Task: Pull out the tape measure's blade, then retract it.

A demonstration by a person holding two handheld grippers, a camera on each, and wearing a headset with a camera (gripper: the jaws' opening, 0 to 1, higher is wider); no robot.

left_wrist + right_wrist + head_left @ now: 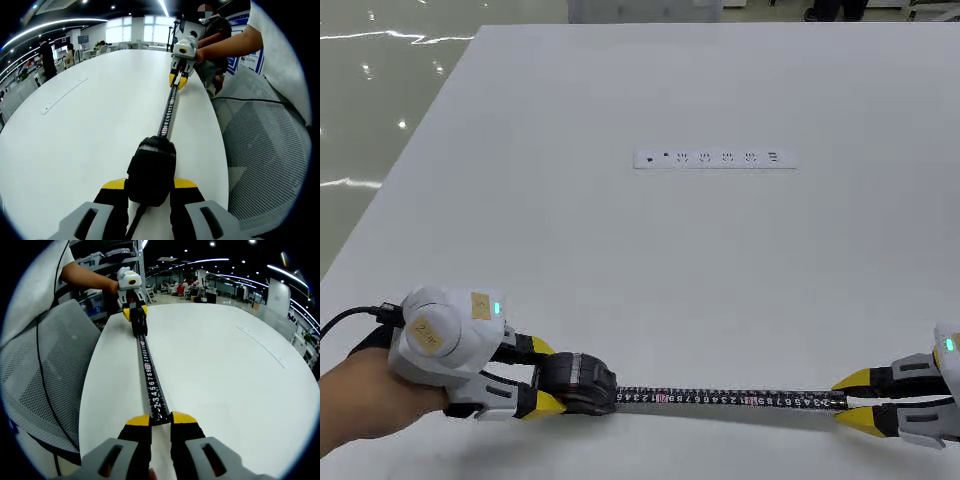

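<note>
Held level over the matte white table [720, 260], the left gripper [545, 376] clamps the boxy black tape measure case [580, 382]. The right gripper [848, 400] pinches the tip of its flat numbered blade [730, 398].

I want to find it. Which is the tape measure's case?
Look at the big white table, along its near edge. The case is the black lump between the left gripper's yellow fingers, the only thing with a numbered blade coming out.

The head view's right edge cuts off the right gripper [840, 400], whose jaws cover the tip of the black numbered blade [730, 398]. The jaws of the left gripper [546, 376] cover both sides of the black tape measure case [578, 383]. Markings on the white socket strip [715, 158] are too small to read.
</note>
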